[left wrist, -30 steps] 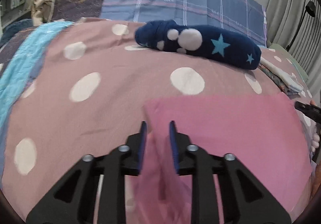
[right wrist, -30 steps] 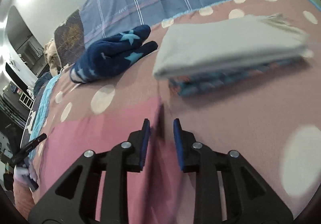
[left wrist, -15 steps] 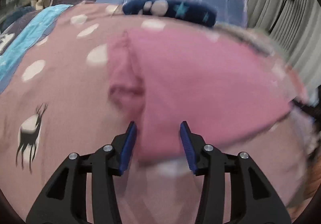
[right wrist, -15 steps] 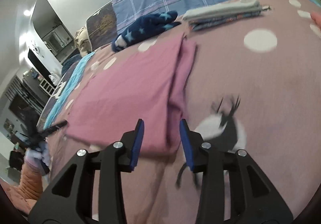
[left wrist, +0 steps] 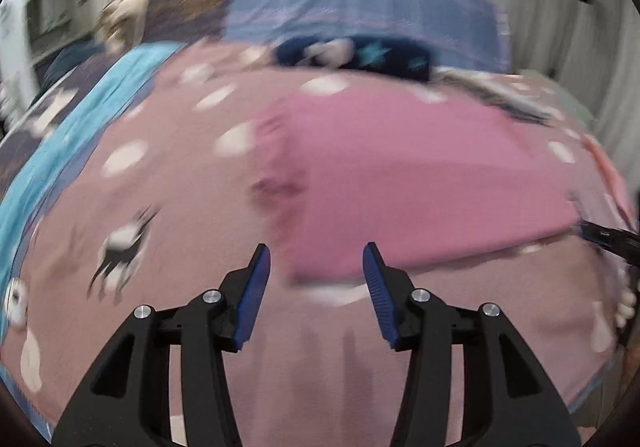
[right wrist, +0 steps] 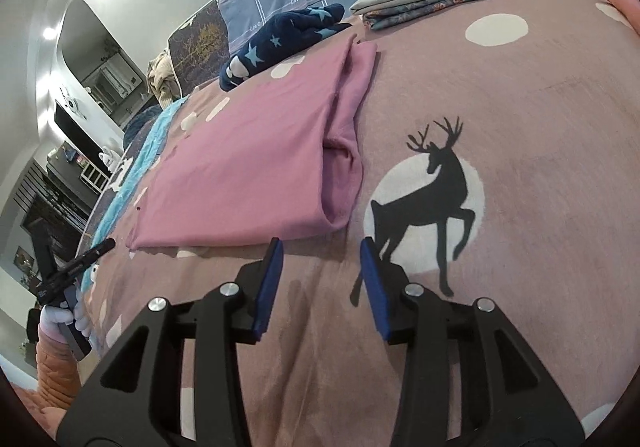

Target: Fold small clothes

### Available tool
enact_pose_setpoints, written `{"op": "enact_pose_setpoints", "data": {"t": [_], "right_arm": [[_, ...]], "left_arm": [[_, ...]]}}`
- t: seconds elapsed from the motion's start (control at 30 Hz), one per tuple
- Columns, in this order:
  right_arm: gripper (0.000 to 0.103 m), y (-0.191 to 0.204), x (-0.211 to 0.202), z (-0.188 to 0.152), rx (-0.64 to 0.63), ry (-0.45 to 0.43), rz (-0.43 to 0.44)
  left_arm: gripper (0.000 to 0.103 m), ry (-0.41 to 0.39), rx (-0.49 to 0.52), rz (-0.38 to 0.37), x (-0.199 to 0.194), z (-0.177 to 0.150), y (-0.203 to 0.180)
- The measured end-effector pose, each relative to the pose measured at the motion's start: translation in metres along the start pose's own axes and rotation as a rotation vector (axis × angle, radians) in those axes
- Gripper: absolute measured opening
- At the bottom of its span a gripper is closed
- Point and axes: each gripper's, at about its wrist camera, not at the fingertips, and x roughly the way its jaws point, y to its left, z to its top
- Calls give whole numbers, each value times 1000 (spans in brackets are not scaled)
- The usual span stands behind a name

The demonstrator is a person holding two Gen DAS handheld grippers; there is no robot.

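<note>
On the dusty-pink spotted bedspread (right wrist: 520, 95) lies one folded pink garment (right wrist: 240, 167), flat, just beyond both grippers. The left gripper (left wrist: 316, 279) and right gripper (right wrist: 320, 271) each stand with jaws parted and nothing between them; the right's have just been opening. Farther back lie one navy star-printed garment (right wrist: 288, 39) and one stack of two folded pieces (right wrist: 432, 3); nothing blocks the pink garment.

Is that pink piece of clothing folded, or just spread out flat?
Folded. The pink garment lies doubled on the bedspread, its top layer ending in a straight edge, with a rounded fold showing along the right side.
</note>
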Motion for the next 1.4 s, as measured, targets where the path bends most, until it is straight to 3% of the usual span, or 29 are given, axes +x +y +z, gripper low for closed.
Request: {"op": "enact_pose_setpoints", "data": {"t": [0.1, 0.13, 0.17, 0.37, 0.53, 0.6, 0.67, 0.93, 1.03, 1.1, 1.13, 1.23, 1.3, 1.4], "right_arm": [[31, -7, -7, 9, 5, -26, -15], [14, -10, -11, 14, 11, -34, -21], [7, -12, -13, 17, 19, -42, -26], [8, -29, -11, 62, 19, -44, -30], [14, -37, 23, 115, -21, 42, -15], [17, -35, 37, 135, -58, 69, -12], [28, -33, 55, 154, -96, 97, -14], [37, -25, 141, 194, -212, 226, -101], [41, -20, 157, 203, -229, 208, -92], [30, -21, 156, 210, -193, 164, -26], [18, -24, 152, 210, -163, 139, 33], [18, -39, 140, 209, -95, 84, 154], [19, -52, 135, 209, -60, 96, 171], [18, -69, 125, 213, -24, 72, 194]], "left_arm": [[50, -30, 133, -120, 1, 16, -62], [50, -26, 170, -173, 6, 19, -86], [50, -20, 194, -208, 11, 19, -102], [50, 65, 389, -381, 54, 11, -220], [50, 59, 498, -400, 67, 17, -276], [50, 65, 527, -391, 72, 21, -287], [50, 80, 541, -378, 80, 22, -294], [50, 149, 538, -368, 101, 22, -305], [50, 167, 532, -367, 109, 19, -306], [50, 168, 530, -371, 112, 19, -306], [50, 170, 527, -375, 113, 21, -305], [50, 180, 504, -396, 118, 26, -301], [50, 183, 485, -417, 116, 35, -296], [50, 106, 440, -459, 106, 65, -291]]}}
